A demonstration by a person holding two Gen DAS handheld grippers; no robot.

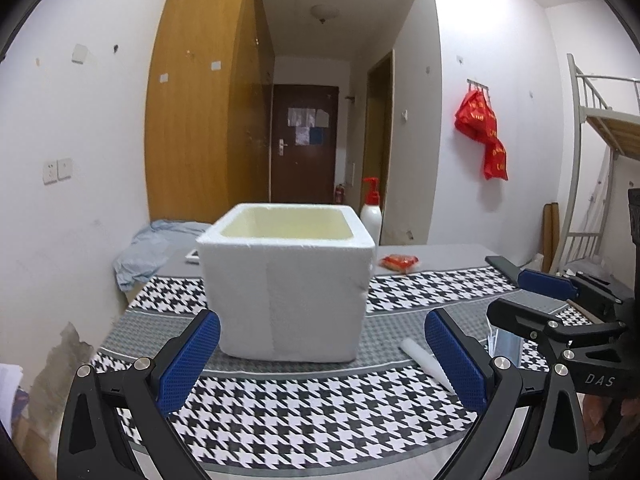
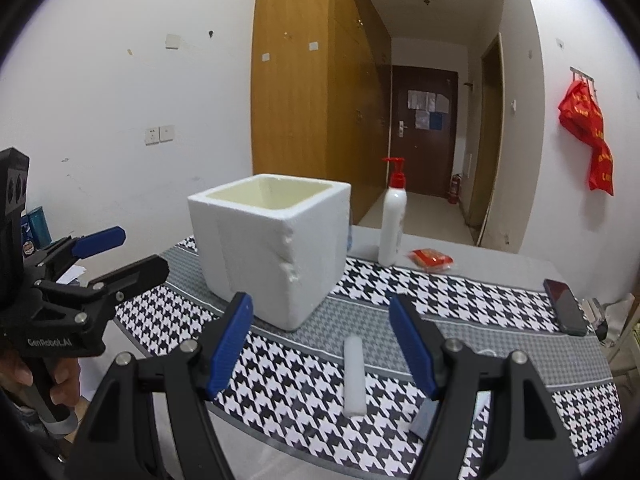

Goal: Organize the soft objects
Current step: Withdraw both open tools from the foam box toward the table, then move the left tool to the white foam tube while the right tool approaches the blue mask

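Right gripper [image 2: 320,344] up front, blue pads spread wide with nothing between them, hanging over the houndstooth cloth [image 2: 280,408]. Just ahead at twelve o'clock lies a white foam strip [image 2: 355,376], flat on the cloth; at its four o'clock a small grey piece [image 2: 425,416], too hidden by the finger to name. Left gripper [image 1: 322,356], jaws apart and empty, faces the white foam box [image 1: 286,288] dead ahead, box open on top, inside looks bare from here. Beyond the box at one o'clock: a white pump bottle [image 2: 393,224], then a red packet [image 2: 431,260]. At three o'clock a dark phone [image 2: 565,306] by the table edge.
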